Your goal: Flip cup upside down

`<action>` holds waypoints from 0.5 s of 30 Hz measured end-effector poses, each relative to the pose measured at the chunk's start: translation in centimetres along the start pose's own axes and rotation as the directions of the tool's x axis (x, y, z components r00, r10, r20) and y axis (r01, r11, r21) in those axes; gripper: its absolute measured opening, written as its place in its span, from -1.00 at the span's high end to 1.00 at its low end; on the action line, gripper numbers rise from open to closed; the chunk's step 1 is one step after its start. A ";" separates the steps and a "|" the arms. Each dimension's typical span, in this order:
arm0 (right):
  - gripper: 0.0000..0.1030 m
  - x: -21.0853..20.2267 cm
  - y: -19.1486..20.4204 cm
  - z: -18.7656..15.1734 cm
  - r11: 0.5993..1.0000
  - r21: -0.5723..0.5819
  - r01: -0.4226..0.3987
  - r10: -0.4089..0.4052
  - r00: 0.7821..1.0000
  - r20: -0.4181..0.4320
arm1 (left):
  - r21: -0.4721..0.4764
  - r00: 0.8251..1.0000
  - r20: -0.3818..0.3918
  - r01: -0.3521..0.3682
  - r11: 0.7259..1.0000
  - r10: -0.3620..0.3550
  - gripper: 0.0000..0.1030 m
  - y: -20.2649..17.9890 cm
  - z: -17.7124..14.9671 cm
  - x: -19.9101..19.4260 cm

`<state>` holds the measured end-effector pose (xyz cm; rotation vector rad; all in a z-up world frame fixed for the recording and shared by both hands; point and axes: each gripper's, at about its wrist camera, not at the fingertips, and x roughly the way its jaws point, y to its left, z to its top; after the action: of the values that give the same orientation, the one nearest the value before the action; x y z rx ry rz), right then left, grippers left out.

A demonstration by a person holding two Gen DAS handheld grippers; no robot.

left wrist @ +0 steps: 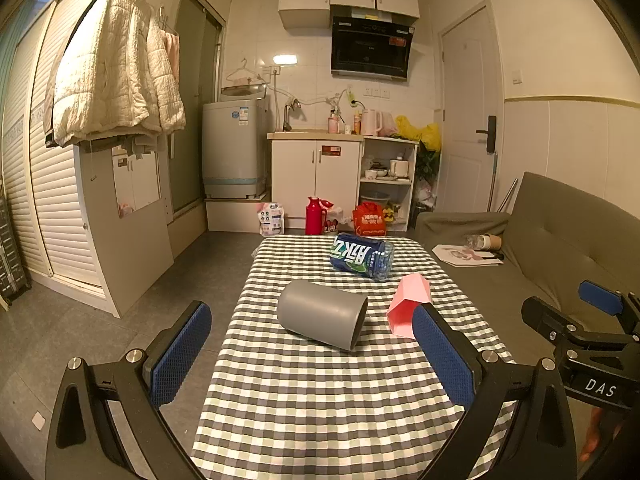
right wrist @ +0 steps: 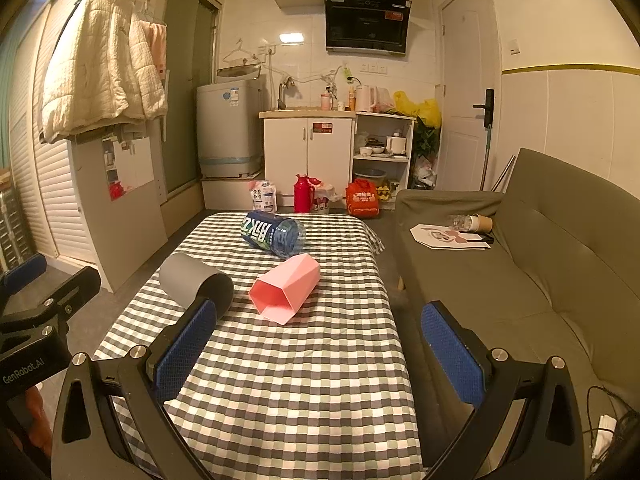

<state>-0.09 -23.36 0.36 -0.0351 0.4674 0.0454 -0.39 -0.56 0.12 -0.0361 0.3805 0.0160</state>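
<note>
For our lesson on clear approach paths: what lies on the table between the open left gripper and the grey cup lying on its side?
Nothing: in the left wrist view only bare checked tablecloth stretches from the left gripper to the grey cup.

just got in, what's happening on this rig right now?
A person holds a claw in each hand over a checkered table. Nothing is gripped: the left claw and the right claw are both open and short of the cups. A gray cup and a pink cup lie on their sides, with a blue-labelled bottle lying beyond them. No flip has begun.
</note>
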 end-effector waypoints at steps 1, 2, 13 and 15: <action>-0.99 0.0 0.0 0.0 1.000 -0.001 0.000 0.000 1.000 -0.001 | 0.000 1.000 -0.002 0.000 1.000 0.000 -1.00 0.0 0.0 0.0; -0.99 0.1 0.0 -0.1 1.000 -0.002 0.001 -0.001 1.000 -0.003 | 0.000 1.000 -0.002 0.000 1.000 0.000 -1.00 0.0 0.0 0.0; -0.99 0.1 0.1 -0.1 1.000 -0.007 0.001 -0.001 1.000 -0.004 | 0.000 1.000 0.001 -0.001 1.000 0.001 -1.00 -0.1 -0.1 0.1; -0.99 0.1 0.1 -0.1 1.000 -0.007 0.001 -0.001 1.000 -0.004 | -0.001 1.000 0.001 -0.001 1.000 0.001 -1.00 -0.1 -0.1 0.1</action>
<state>-0.08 -23.23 0.26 -0.0418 0.4712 0.0462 -0.37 -0.68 0.01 -0.0366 0.3798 0.0168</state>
